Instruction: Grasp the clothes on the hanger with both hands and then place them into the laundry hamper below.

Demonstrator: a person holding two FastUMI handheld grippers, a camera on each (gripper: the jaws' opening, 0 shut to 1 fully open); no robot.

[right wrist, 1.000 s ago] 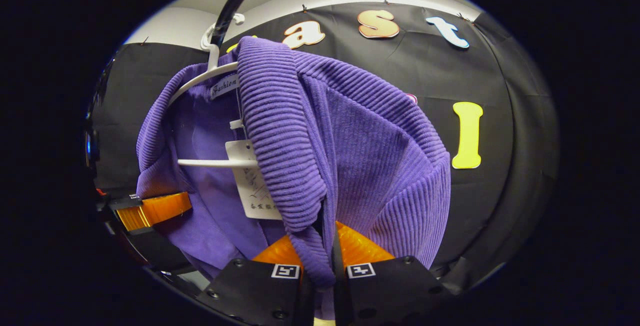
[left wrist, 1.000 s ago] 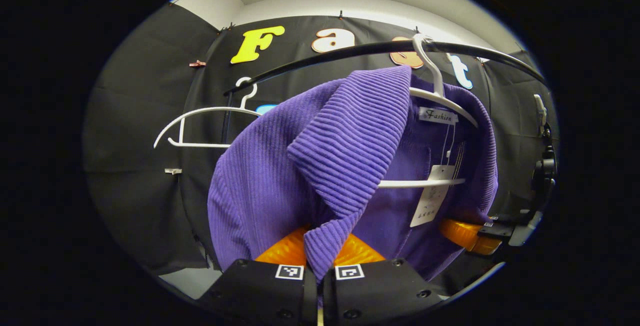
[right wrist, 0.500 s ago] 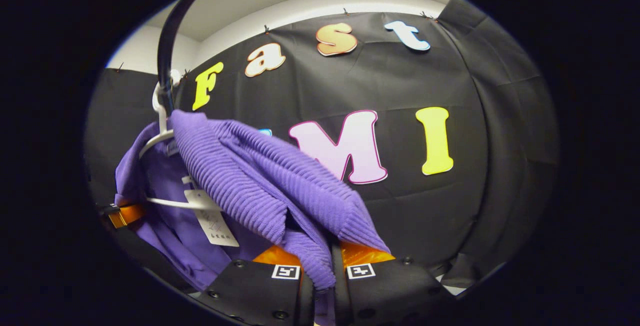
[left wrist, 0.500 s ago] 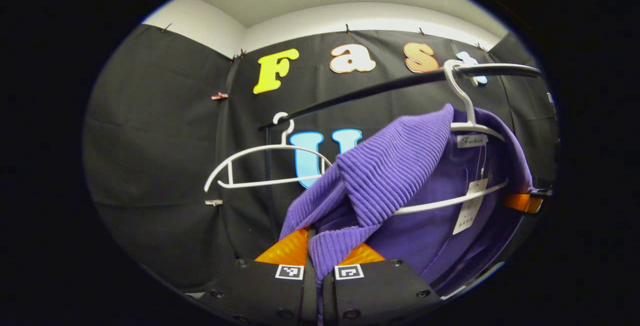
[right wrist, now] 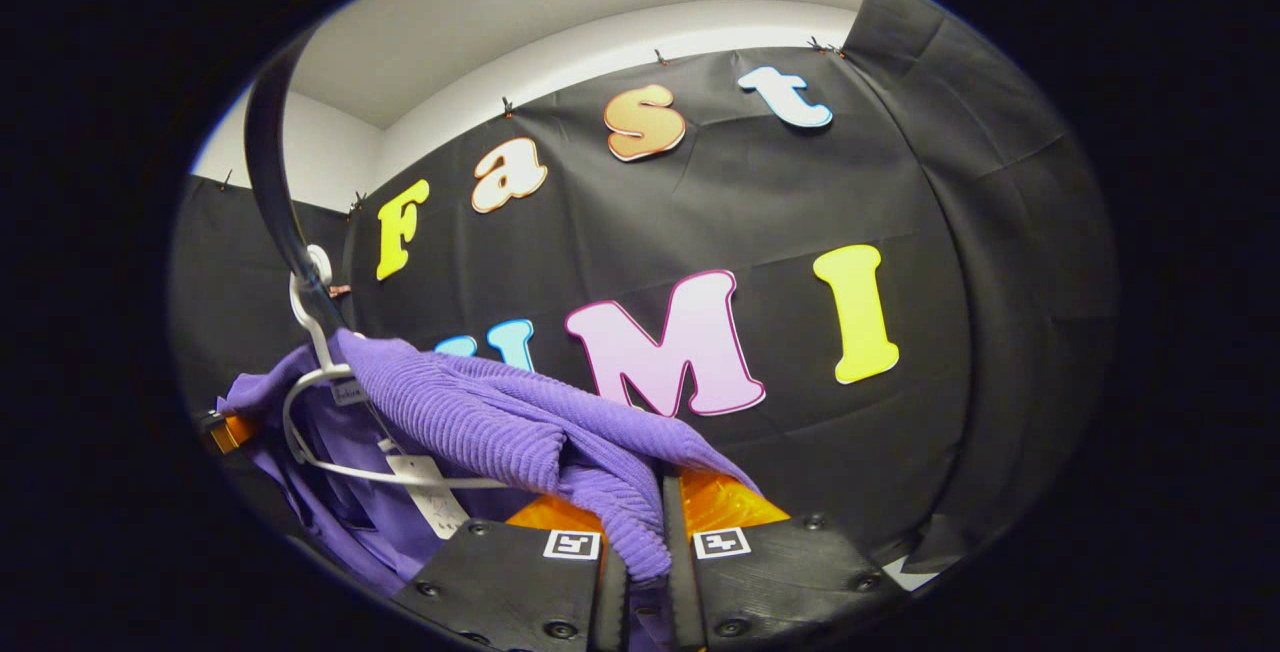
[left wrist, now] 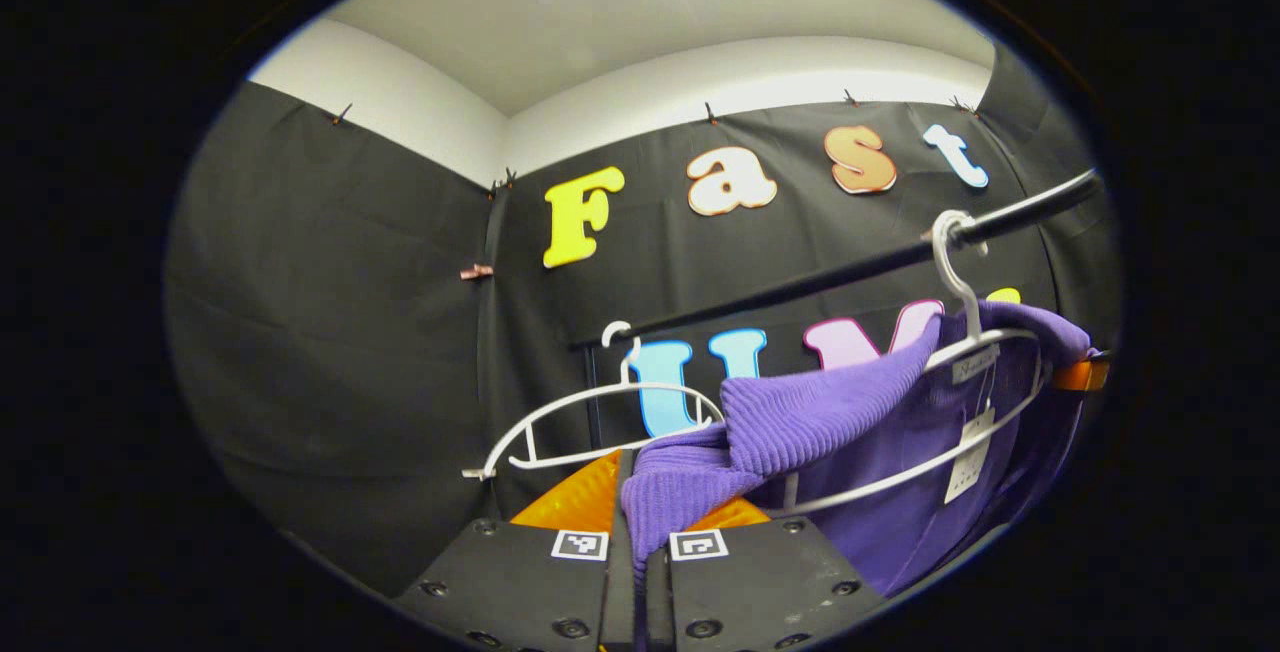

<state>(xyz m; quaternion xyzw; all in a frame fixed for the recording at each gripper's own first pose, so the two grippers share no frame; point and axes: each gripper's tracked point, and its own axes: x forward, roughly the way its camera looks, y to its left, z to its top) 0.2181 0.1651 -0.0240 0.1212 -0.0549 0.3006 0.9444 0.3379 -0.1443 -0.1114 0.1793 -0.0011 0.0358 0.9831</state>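
A purple ribbed garment (left wrist: 800,422) hangs on a white hanger (left wrist: 960,312) hooked over the black rail (left wrist: 820,282). My left gripper (left wrist: 640,522) is shut on a fold of it, stretched out toward the left. In the right gripper view the same garment (right wrist: 480,422) stretches from its hanger (right wrist: 310,332) to my right gripper (right wrist: 640,532), shut on another fold. A white tag (right wrist: 425,492) dangles inside the garment. The other gripper's orange finger (right wrist: 225,430) shows at the far left behind the cloth, and at the far right (left wrist: 1080,374) in the left gripper view.
An empty white hanger (left wrist: 590,422) hangs on the rail to the left of the garment. The rail's upright post (left wrist: 592,402) stands behind it. The black rail (right wrist: 275,202) curves overhead in the right gripper view.
Both grippers have pulled outward and down, apart from each other. The garment's shoulders have stretched sideways off the hanger. The hanger now sits smaller and farther off in each view.
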